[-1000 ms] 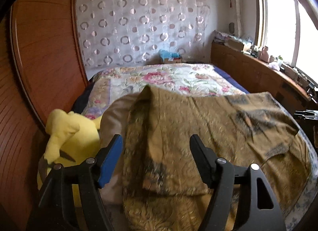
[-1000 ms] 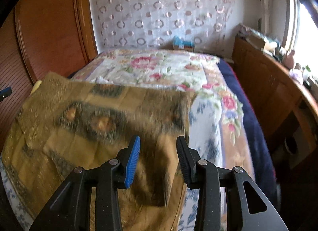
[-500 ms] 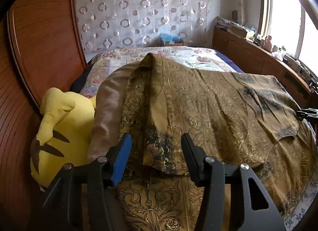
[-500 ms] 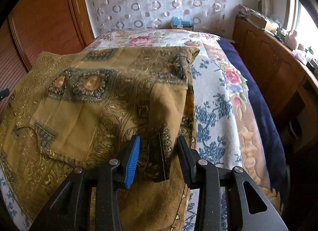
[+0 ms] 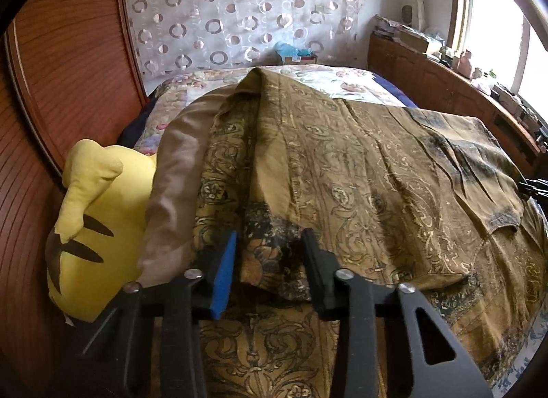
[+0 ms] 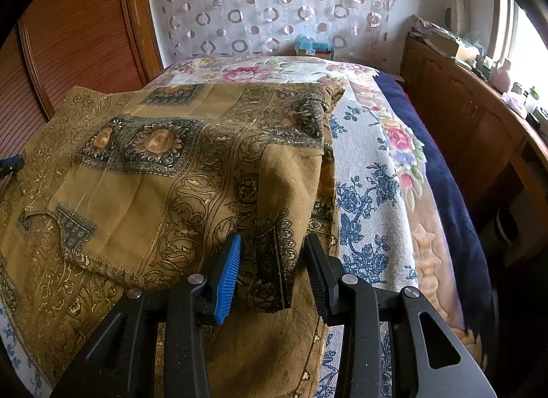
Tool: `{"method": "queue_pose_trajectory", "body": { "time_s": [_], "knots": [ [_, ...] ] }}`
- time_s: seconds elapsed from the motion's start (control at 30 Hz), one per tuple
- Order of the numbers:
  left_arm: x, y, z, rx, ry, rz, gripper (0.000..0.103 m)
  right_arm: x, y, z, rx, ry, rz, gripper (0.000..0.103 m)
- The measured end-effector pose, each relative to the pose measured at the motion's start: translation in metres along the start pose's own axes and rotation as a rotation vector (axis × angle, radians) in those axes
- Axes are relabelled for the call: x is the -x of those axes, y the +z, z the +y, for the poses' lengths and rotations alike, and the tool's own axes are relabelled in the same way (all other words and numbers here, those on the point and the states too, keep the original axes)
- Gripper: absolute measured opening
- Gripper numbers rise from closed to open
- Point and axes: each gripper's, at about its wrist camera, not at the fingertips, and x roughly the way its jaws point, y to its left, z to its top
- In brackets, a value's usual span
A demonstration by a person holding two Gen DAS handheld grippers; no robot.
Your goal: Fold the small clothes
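Plush point(image 5: 99, 213): yellow, at the left bed edge beside the wardrobe point(image 5: 51, 90); not part of the job.

Pillow point(image 5: 174, 172): tan, partly under the garment's left side.

Left gripper point(image 5: 269, 261): jaws have just been closing around a folded cuff or corner of the garment; cloth lies between them, but a gap shows at each pad, so no pinch yet.

Garment point(image 6: 164, 172): mustard, gold scroll print with dark medallion bands, spread across the bed point(image 6: 373, 172), sleeves turned in. Judged light, soft and limp; it should sag and drag if lifted by one point. Best hold: the doubled hems at the two near corners, both layers together.

Right gripper point(image 6: 272, 271): jaws part spread, straddling a dark-banded sleeve end; not pressing it.
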Motion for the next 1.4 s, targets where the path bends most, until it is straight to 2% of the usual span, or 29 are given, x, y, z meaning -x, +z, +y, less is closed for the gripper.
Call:
{"method": "queue_pose_trajectory", "body": {
  "time_s": [0.43, 0.57, 0.63, 0.77, 0.83, 0.87, 0.9, 0.93, 1.03, 1.4],
  "knots": [
    [0.001, -0.004, -0.003, -0.001, -0.005, 0.001, 0.034, -0.011, 0.001, 0.006, 0.004, -0.001, 0.001, 0.039],
    [0.003, -0.005, -0.005, -0.004, -0.012, -0.005, 0.023, -0.010, 0.001, 0.005, 0.004, 0.000, 0.002, 0.039],
    [0.004, -0.005, -0.007, -0.008, -0.013, -0.009, 0.014, -0.010, 0.001, 0.005, 0.005, 0.000, 0.002, 0.039],
    [0.008, -0.003, -0.014, -0.027, -0.004, -0.015, 0.008, -0.011, 0.001, 0.008, 0.019, -0.008, 0.009, 0.039],
    [0.013, 0.000, -0.016, -0.028, -0.014, -0.033, 0.005, -0.009, 0.003, 0.010, 0.035, 0.014, 0.010, 0.019],
    [0.018, 0.002, -0.017, -0.024, -0.023, -0.049, 0.005, -0.007, 0.005, 0.012, 0.046, 0.018, 0.004, 0.015],
    [0.021, 0.003, -0.018, -0.020, -0.028, -0.061, 0.004, -0.005, 0.006, 0.013, 0.053, 0.021, -0.003, 0.007],
    [0.025, 0.004, -0.018, -0.014, -0.027, -0.074, 0.003, -0.002, 0.007, 0.013, 0.057, 0.034, -0.011, 0.004],
    [0.041, 0.006, -0.018, 0.003, -0.033, -0.117, 0.002, 0.012, 0.011, 0.015, 0.059, 0.087, -0.049, 0.003],
    [0.088, -0.001, -0.013, 0.056, -0.103, -0.221, 0.002, 0.061, 0.005, 0.016, 0.070, 0.131, -0.163, 0.002]
  ]
}}
